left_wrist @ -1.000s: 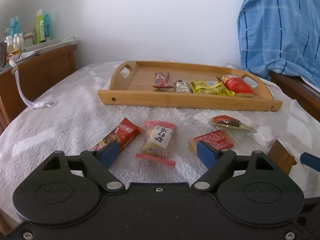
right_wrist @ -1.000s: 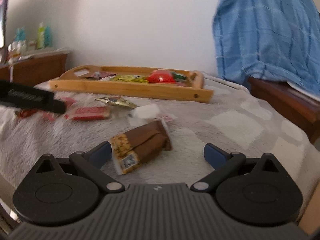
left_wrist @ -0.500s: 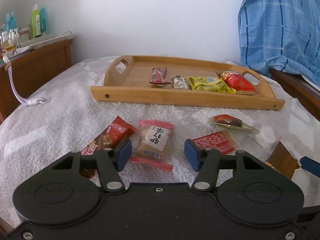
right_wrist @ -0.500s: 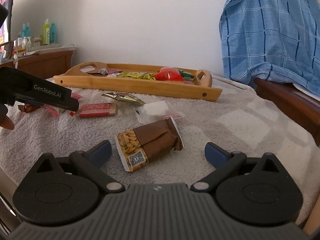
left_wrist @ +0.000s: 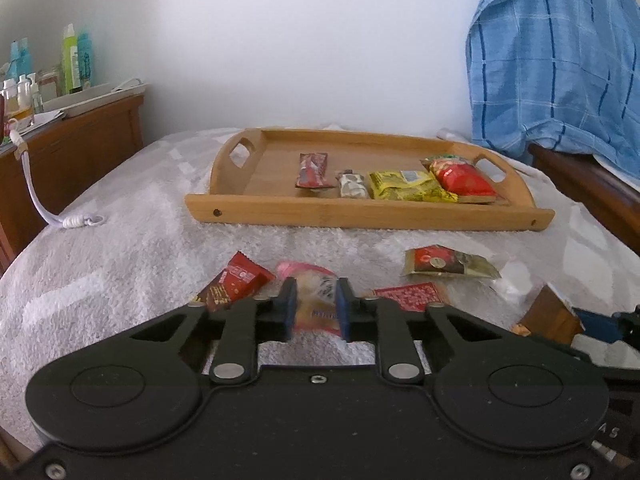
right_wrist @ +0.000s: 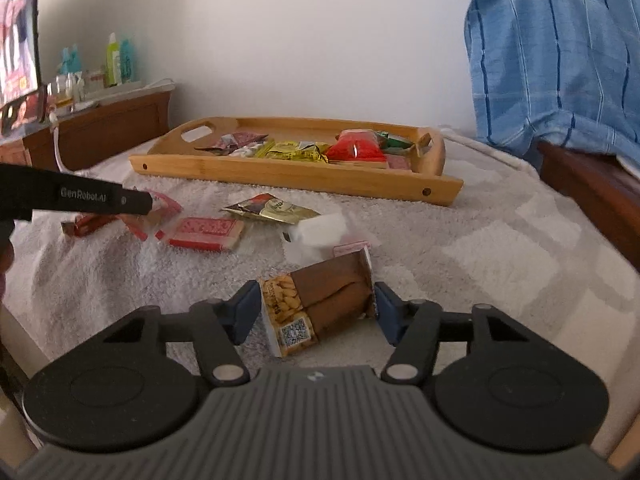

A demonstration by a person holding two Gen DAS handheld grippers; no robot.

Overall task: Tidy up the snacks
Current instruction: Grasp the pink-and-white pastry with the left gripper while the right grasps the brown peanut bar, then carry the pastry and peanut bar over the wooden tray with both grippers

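The left gripper (left_wrist: 314, 310) is clamped on a pink-edged snack packet (left_wrist: 314, 300), whose lower half is hidden behind the blue pads; its print is too blurred to read. The right gripper (right_wrist: 316, 312) has its jaws closing around a brown peanut bar (right_wrist: 316, 308), the pads at both ends of the wrapper; whether they press yet I cannot tell. Both snacks lie near the front edge of the bed (right_wrist: 500, 248). Between them lie a red bar (left_wrist: 236, 284), a flat red packet (right_wrist: 204, 232), a gold sachet (right_wrist: 272, 210) and a white packet (right_wrist: 316, 236), partly covering each other. The wooden tray (left_wrist: 360, 212) sits toward the far edge, with bare floor at its left end. Open blanket stretches right of the brown bar.
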